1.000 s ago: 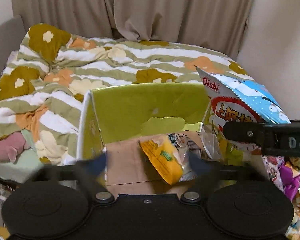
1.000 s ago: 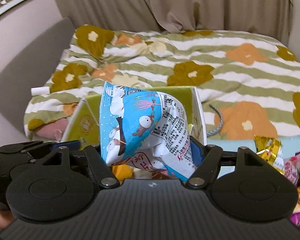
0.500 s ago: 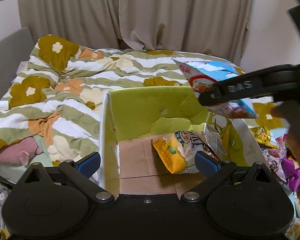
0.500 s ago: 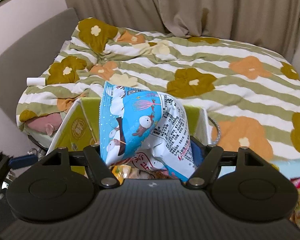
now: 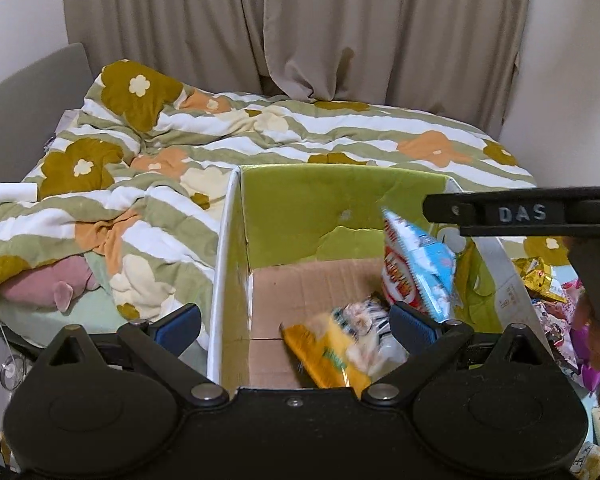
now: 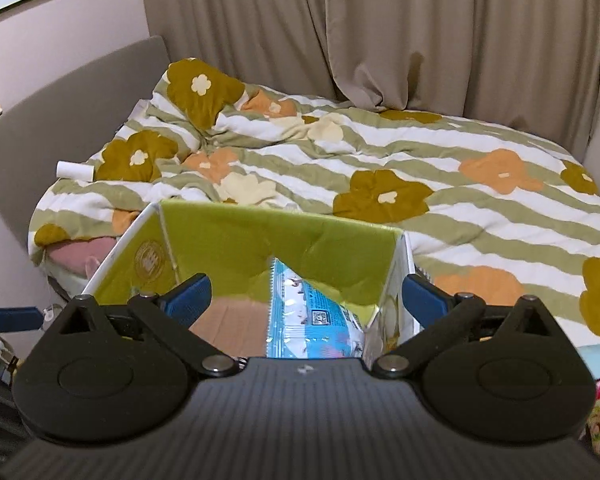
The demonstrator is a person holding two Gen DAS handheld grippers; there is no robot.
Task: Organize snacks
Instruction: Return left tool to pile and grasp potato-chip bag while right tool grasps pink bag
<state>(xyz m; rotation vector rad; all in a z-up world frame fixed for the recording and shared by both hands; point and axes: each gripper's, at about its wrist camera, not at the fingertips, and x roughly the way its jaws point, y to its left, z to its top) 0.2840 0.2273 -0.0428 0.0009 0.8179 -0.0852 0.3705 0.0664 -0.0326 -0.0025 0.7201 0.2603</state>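
A green-lined cardboard box stands on the bed edge. The blue snack bag is inside it by the right wall, blurred, touching neither gripper. A yellow snack packet and other wrappers lie on the box floor. My right gripper hovers over the box with its jaws opening wide; the bag is below and between them, free of the pads. Its arm crosses the left wrist view at the right. My left gripper stands open over the box's near left wall, holding nothing.
A flowered striped duvet covers the bed behind the box. A pile of loose snack packets lies right of the box. A pink plush and a white roll lie at the left. Curtains hang behind.
The right gripper's jaws have spread and let go of the blue bag, which has dropped into the box. The left gripper has shifted, so the box sits more to the right in its view.
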